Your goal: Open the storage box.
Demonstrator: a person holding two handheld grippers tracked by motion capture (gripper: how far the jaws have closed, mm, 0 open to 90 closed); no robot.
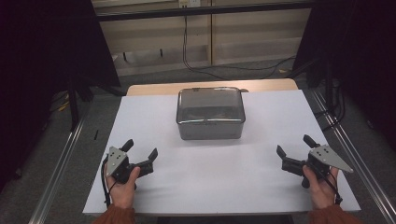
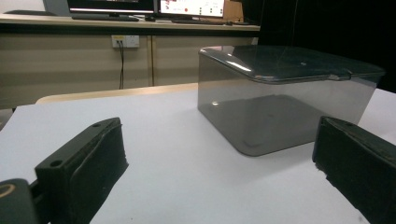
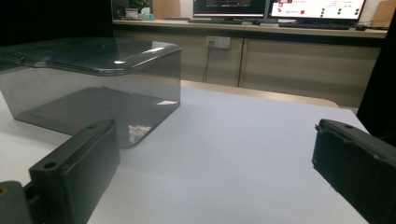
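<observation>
The lidded smoked-plastic box (image 1: 210,113) looks light, stiff, slippery; best gripped at its lid rim. Both tongs, left (image 1: 139,150) and right (image 1: 294,144), are held apart.

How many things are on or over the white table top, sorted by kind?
Smoky clear box with lid: 1
Hand-held grippers: 2, the left hand-held gripper and the right hand-held gripper
Total: 3, all on or over the white table top

**Setting: lab or office workroom**

White-topped table (image 1: 289,121) on a metal-framed rig (image 1: 60,163) flanked by dark curtains (image 1: 42,56). Long beige counter (image 3: 299,51) behind, carrying lit computer monitors (image 3: 317,9); wall socket (image 2: 125,41) with hanging cables (image 1: 187,51); grey carpeted floor (image 1: 373,154).
</observation>
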